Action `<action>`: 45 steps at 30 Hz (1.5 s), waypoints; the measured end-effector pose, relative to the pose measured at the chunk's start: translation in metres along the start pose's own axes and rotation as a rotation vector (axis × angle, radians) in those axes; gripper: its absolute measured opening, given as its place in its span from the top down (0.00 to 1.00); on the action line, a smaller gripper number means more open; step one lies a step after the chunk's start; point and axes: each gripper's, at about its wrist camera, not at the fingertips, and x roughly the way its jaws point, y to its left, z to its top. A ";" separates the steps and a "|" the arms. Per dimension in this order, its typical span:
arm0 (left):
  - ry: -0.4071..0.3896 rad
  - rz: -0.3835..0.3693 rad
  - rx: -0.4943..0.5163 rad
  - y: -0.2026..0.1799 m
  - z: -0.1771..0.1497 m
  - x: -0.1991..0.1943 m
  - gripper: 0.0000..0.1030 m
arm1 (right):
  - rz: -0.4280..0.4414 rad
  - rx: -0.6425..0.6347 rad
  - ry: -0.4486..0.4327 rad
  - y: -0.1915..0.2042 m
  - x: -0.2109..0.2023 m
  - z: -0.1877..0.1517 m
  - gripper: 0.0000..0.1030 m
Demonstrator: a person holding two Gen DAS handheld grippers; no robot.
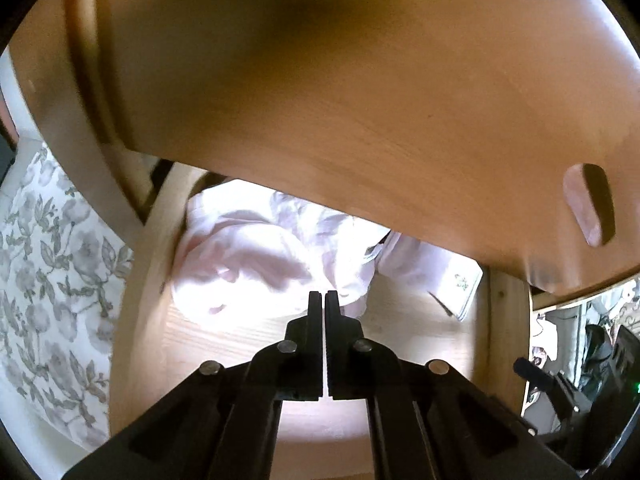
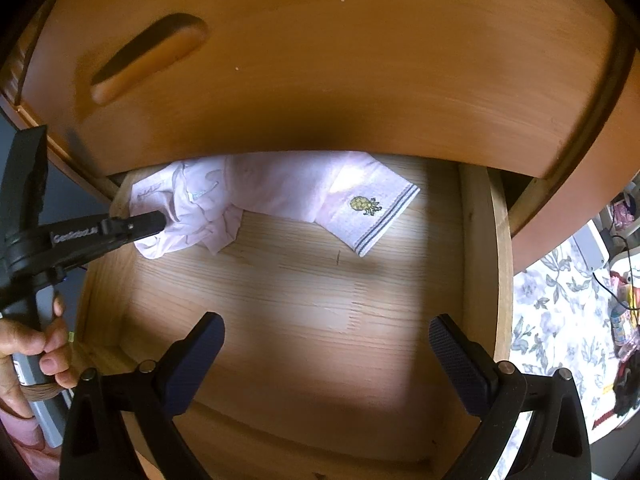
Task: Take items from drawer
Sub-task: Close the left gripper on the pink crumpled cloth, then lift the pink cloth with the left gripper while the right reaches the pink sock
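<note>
The open wooden drawer [image 2: 482,264] holds a crumpled pink cloth [image 2: 192,204] at its back left. Beside that lies a pink towel [image 2: 360,216] with a pineapple motif and striped edge. My left gripper [image 2: 162,220] reaches in from the left, and the cloth's folds bunch around its tip. In the left wrist view its jaws [image 1: 323,300] are shut over the lower edge of the pink cloth [image 1: 248,256], seemingly pinching it. My right gripper [image 2: 326,322] hangs open above the bare drawer floor, nothing between its fingers. The backs of both items are hidden under the drawer above.
The closed upper drawer front [image 2: 320,60] with its recessed handle [image 2: 148,56] overhangs the drawer's back. A person's hand [image 2: 36,344] grips the left tool. A floral bedspread [image 2: 560,320] lies to the right with clutter beyond; the same floral fabric [image 1: 48,280] shows left.
</note>
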 end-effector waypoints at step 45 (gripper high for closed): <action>0.130 0.558 1.106 -0.110 -0.036 0.111 0.88 | 0.009 -0.011 0.003 -0.003 -0.010 -0.008 0.00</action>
